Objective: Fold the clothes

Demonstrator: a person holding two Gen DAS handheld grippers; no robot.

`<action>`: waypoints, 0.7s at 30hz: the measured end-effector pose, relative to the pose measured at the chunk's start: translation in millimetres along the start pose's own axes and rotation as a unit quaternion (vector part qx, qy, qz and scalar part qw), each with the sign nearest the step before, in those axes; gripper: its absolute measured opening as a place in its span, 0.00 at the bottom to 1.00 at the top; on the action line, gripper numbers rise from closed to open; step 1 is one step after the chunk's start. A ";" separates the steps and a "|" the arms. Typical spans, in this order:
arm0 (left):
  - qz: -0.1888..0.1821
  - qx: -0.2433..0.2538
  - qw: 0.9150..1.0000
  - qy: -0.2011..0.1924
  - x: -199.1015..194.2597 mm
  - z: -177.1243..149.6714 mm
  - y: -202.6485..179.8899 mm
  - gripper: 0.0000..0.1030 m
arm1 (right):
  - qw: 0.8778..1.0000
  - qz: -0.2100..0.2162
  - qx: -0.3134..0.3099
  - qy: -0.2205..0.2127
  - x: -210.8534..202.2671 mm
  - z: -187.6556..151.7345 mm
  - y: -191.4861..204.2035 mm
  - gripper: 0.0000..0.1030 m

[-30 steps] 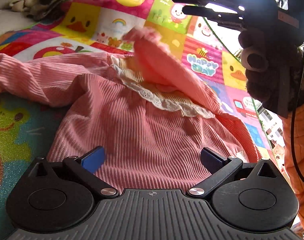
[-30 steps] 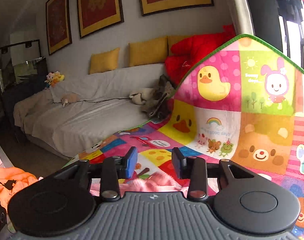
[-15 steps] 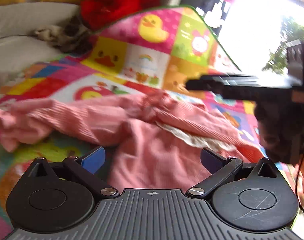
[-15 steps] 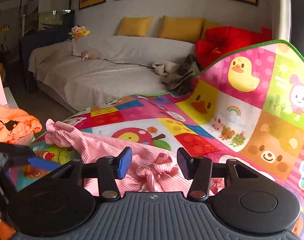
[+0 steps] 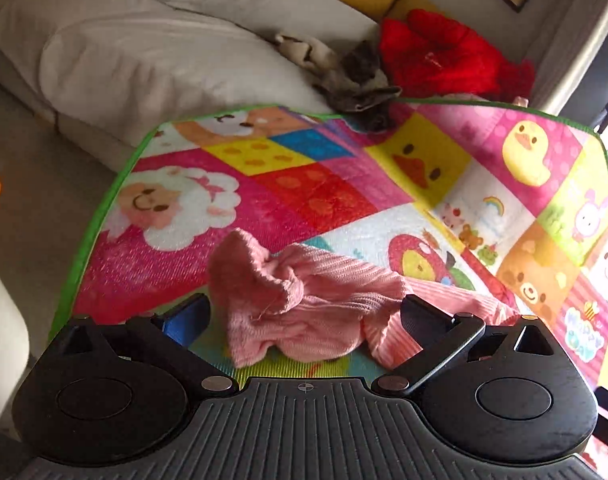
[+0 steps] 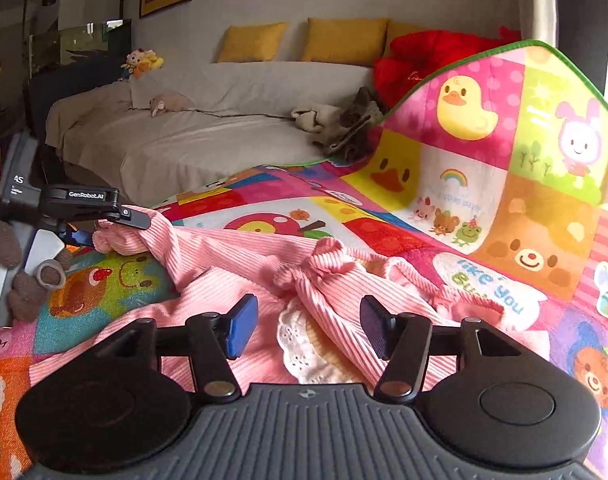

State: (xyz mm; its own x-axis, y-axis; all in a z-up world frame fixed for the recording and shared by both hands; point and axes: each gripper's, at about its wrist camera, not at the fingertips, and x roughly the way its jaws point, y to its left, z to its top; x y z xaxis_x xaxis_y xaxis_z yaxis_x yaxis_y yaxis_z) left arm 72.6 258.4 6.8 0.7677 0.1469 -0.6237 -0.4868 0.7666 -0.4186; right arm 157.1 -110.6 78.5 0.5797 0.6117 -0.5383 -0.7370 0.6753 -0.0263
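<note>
A pink ribbed garment (image 6: pixel 231 264) with a white lace collar (image 6: pixel 299 344) lies on the colourful play mat (image 6: pixel 504 240). In the left wrist view its bunched sleeve end (image 5: pixel 287 300) lies between the wide-open fingers of my left gripper (image 5: pixel 304 316). In the right wrist view the left gripper (image 6: pixel 103 220) sits at the sleeve cuff on the far left. My right gripper (image 6: pixel 304 328) is open and empty, hovering just above the folded sleeve near the collar.
A grey-covered sofa (image 6: pixel 207 132) with yellow cushions (image 6: pixel 344 40) and a red plush (image 6: pixel 424 56) stands behind the mat, whose far right part curls up. The mat's green edge (image 5: pixel 99 216) borders bare floor at left. Small toys lie on the sofa.
My left gripper has swung left, away from the garment body to the sleeve end. My right gripper has dropped closer to the garment near the collar. Both stay open.
</note>
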 end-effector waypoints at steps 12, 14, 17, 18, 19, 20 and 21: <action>-0.014 0.159 0.986 -0.040 -6.8 1.0 -79.0 0.30 | 0.989 -0.079 0.112 -0.047 -79.0 -58.3 -66.1 0.57; -0.032 0.180 0.982 -0.052 -14.5 4.0 -101.1 0.29 | 0.986 -0.085 0.133 -0.054 -84.6 -65.9 -73.9 0.57; -0.084 0.208 0.972 -0.069 -24.5 5.1 -145.2 0.29 | 0.982 -0.091 0.157 -0.061 -89.5 -73.6 -82.2 0.57; -0.104 0.216 0.968 -0.072 -27.2 4.0 -159.6 0.29 | 0.981 -0.093 0.160 -0.062 -90.2 -74.3 -83.5 0.57; -0.129 0.223 0.964 -0.072 -29.4 0.6 -173.6 0.29 | 0.980 -0.095 0.163 -0.064 -90.9 -74.6 -84.5 0.57; -0.154 0.231 0.958 -0.072 -31.3 -3.2 -187.3 0.29 | 0.980 -0.097 0.163 -0.065 -91.9 -73.8 -84.7 0.57; -0.178 0.235 0.953 -0.066 -32.1 -8.0 -199.0 0.32 | 0.980 -0.099 0.162 -0.066 -93.0 -72.8 -84.7 0.57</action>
State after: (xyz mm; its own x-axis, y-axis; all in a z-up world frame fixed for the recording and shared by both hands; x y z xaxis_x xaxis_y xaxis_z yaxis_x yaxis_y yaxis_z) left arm 141.5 96.2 104.9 0.9107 -0.1217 -0.3948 0.0319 0.9735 -0.2265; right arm 140.3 -254.7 69.5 0.7558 0.4889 -0.4357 -0.4690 0.8684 0.1610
